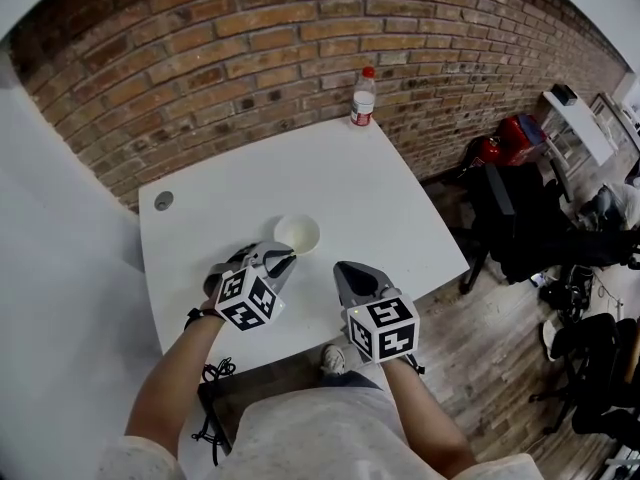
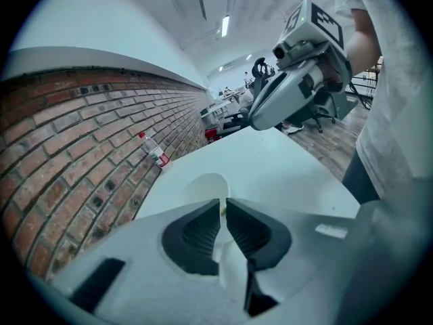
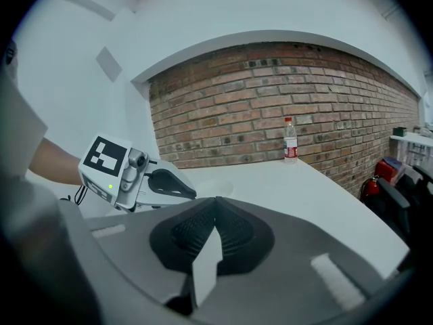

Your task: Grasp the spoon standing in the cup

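Note:
A white cup (image 1: pixel 297 233) stands near the middle of the white table (image 1: pixel 390 208). I cannot make out a spoon in it from the head view. My left gripper (image 1: pixel 286 260) is just in front of the cup on its left, with its tips close to the rim. In the left gripper view its jaws (image 2: pixel 222 205) are closed to a thin slit right before the cup (image 2: pixel 201 185). A tiny yellowish speck shows at the tips. My right gripper (image 1: pixel 341 267) hovers to the right of the cup, shut and empty (image 3: pixel 215 200).
A plastic water bottle (image 1: pixel 363 96) with a red cap stands at the table's far edge by the brick wall (image 1: pixel 250 38). A round cable hole (image 1: pixel 164 200) sits at the table's left. Dark chairs and bags (image 1: pixel 520 218) crowd the floor on the right.

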`<move>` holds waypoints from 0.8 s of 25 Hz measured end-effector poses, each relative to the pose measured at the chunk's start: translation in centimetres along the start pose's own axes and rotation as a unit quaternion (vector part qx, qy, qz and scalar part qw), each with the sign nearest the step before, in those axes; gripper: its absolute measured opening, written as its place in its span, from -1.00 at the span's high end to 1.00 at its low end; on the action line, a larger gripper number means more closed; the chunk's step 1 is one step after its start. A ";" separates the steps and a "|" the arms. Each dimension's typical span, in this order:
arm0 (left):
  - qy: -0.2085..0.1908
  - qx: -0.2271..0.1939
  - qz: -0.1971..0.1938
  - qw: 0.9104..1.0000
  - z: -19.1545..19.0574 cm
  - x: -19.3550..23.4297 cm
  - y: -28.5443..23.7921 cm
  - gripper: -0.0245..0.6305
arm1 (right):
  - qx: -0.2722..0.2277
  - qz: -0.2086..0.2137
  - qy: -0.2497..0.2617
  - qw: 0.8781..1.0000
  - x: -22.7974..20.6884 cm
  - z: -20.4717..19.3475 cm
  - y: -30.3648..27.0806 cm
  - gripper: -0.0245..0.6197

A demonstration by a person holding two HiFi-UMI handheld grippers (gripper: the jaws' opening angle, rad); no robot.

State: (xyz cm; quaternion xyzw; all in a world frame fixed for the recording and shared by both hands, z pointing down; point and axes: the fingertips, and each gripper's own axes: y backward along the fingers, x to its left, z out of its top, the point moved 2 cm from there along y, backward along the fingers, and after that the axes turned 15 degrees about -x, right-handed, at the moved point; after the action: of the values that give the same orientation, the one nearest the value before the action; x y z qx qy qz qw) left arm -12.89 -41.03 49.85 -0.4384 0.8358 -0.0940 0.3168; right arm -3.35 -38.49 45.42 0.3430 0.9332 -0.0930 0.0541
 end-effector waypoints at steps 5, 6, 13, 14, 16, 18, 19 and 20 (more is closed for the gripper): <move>-0.001 0.000 0.009 1.000 0.2 0.0 0.1 0.89 | -0.002 0.000 -0.001 1.000 0.1 0.2 -0.1 0.90; -0.001 -0.001 0.011 1.000 0.1 0.1 0.1 0.90 | -0.002 0.000 -0.001 1.000 0.2 0.2 -0.1 0.90; 0.002 -0.014 0.037 0.999 1.2 0.4 0.8 0.90 | -0.010 -0.005 0.002 1.000 1.2 0.7 0.5 0.90; 0.002 -0.016 0.041 0.999 1.5 0.3 1.1 0.90 | -0.012 -0.007 0.002 1.000 1.3 0.8 0.8 0.90; 0.005 -0.022 0.052 0.998 2.1 0.4 1.5 0.90 | -0.014 -0.010 0.002 1.000 1.5 1.0 1.4 0.90; 0.008 -0.029 0.065 0.997 2.6 0.5 1.9 0.90 | -0.017 -0.014 0.002 1.000 1.8 1.0 1.8 0.90; 0.009 -0.032 0.071 0.997 2.7 0.4 2.2 0.90 | -0.018 -0.015 0.002 1.000 2.1 0.9 2.1 0.90; 0.012 -0.036 0.078 0.996 2.9 0.4 2.6 0.90 | -0.019 -0.017 0.002 1.000 2.3 0.7 2.4 0.90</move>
State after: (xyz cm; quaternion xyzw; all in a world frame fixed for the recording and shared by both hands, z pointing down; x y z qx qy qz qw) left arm -12.99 -39.43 46.31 -0.3819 0.8739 -0.0440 0.2974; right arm -3.51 -35.39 43.99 0.3262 0.9406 -0.0756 0.0570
